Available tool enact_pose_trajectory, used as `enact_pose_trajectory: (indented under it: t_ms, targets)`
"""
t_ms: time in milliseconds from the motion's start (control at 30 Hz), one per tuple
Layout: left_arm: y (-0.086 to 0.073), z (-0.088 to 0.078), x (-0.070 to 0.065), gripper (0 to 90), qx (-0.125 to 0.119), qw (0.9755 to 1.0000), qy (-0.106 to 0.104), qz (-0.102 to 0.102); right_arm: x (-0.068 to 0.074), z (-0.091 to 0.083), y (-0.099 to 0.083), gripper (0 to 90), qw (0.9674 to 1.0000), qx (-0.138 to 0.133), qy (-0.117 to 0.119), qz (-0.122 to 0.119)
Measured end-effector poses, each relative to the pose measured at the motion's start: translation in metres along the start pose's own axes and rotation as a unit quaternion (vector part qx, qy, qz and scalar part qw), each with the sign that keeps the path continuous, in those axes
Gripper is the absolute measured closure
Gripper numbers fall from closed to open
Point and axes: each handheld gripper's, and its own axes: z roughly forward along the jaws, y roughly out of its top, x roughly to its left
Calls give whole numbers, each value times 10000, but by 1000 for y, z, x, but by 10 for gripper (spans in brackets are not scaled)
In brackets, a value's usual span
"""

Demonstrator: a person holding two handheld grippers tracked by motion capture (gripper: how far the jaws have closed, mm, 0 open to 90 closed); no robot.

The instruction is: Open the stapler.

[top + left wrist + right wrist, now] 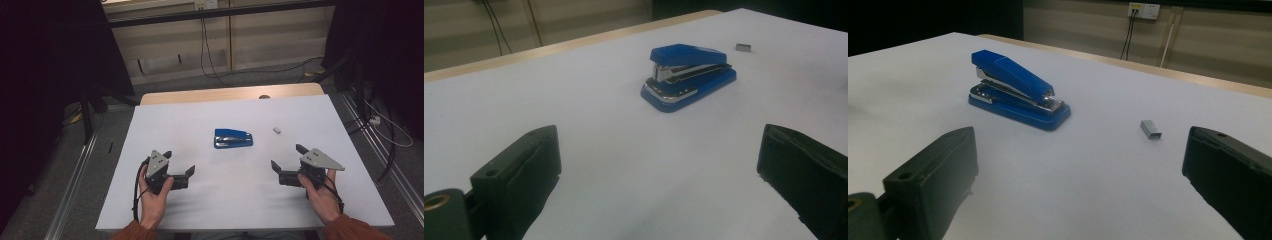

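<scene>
Stapler [233, 138], mid-tabletop [165, 120], looks rigid, smooth and hinged; best pinched across its base sides. Left gripper [181, 164] and right gripper [286, 157] gape, empty.

A white table [210, 210] with a light wooden far edge [230, 93] is set on a grey floor [45, 200]. Metal rails [75, 175] are laid along the floor at both sides. Behind the table, a beige wall panel [270, 40] is crossed by black cables [205, 45], and a wall socket [1144, 10] is mounted there. Dark curtains [45, 60] are hung at left and right, and the room is dimly lit.
</scene>
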Motion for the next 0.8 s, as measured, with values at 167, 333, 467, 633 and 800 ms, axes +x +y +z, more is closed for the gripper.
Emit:
enact_pose_trajectory:
  t_ms: [167, 333, 467, 633, 800]
  targets:
    - [2, 6, 1, 42, -86, 10000, -23, 15, 8, 12, 3, 9, 9998, -37, 144, -98]
    - [7, 20, -3, 57, 200, 9996, -211, 48, 16, 21, 4, 12, 9991, 13, 396, -148]
    - [11, 30, -6, 62, 210, 9992, -313, 119, 20, 25, 6, 17, 9988, 10, 455, -185]
    - [17, 41, -4, 77, 212, 9987, -455, 81, 22, 31, 9, 18, 9983, -38, 539, -213]
    - [22, 52, -6, 77, 321, 9986, -409, 49, 27, 41, 12, 28, 9984, -29, 516, -214]
